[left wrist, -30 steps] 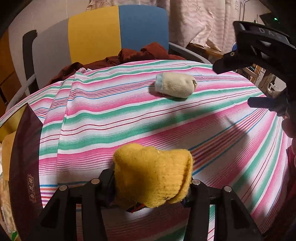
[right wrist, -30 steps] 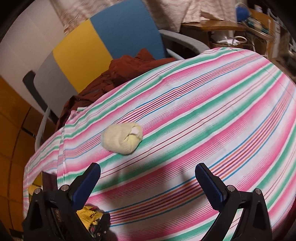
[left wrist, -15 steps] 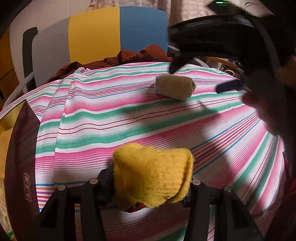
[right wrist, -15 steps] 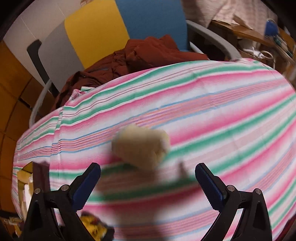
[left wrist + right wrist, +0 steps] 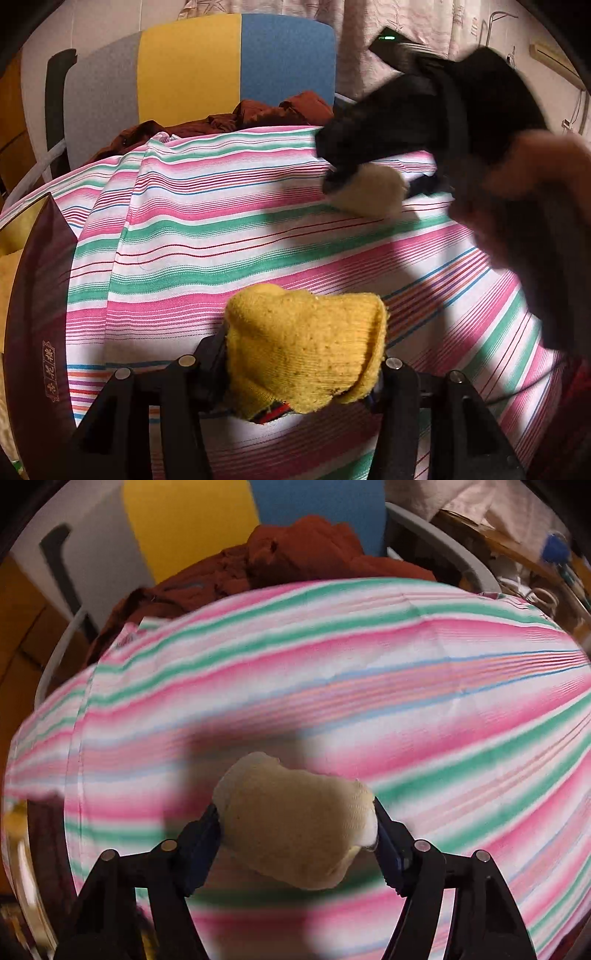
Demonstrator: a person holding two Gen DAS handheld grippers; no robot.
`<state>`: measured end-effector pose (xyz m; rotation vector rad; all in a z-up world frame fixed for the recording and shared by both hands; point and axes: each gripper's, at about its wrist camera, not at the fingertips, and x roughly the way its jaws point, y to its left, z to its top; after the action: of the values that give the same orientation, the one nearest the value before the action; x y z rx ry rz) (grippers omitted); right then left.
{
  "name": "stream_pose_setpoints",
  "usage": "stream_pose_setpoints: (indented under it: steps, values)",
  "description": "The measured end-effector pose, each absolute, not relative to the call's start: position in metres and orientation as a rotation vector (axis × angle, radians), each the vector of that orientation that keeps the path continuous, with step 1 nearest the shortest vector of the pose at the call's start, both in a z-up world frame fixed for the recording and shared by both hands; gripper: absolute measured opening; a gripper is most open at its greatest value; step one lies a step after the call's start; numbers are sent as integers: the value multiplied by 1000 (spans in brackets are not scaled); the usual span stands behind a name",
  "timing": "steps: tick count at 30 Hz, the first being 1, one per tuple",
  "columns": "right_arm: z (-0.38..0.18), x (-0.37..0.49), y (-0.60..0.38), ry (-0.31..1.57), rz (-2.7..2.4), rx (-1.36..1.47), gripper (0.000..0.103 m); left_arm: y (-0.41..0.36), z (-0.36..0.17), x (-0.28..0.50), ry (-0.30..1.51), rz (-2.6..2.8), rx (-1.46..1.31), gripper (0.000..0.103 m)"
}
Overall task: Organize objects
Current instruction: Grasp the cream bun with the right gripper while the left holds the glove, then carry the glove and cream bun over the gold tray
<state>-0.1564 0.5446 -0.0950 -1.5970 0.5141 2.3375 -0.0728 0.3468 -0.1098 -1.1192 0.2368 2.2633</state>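
Striped cloth [image 5: 192, 229] is seen filling most of both views; multicoloured chair [image 5: 207, 66] sits upper left, dark box [image 5: 33, 332] at left edge. Mustard sock roll [image 5: 303, 350], bottom centre of left view, is clamped by left gripper [image 5: 303, 365]. Cream sock roll [image 5: 295, 823], bottom centre of right view, is pinched across its middle by right gripper [image 5: 297, 830]. Both judged light, soft, compressible, non-slippery; best gripped mid-bundle so rolls are kept from unravelling.

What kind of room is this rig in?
Likely a lived-in home room: striped cloth over the work surface, chair heaped with red-brown clothes, curtain behind, cluttered desk at the side.
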Motion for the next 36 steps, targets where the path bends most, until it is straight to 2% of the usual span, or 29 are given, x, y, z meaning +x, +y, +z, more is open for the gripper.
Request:
stream_pose_setpoints:
  steps: [6, 11, 19, 36]
  values:
    - [-93, -88, 535, 488, 2317, -1706, 74, 347, -110, -72, 242, 2267, -1115, 54]
    - [-95, -49, 532, 577, 2282, -1678, 74, 348, -109, -70, 259, 2274, -1110, 55]
    - [-99, -61, 514, 310, 2320, -1660, 74, 349, -109, -70, 270, 2280, -1105, 55]
    - [-103, -70, 519, 263, 2312, -1670, 74, 352, -109, -67, 309, 2301, -1088, 54]
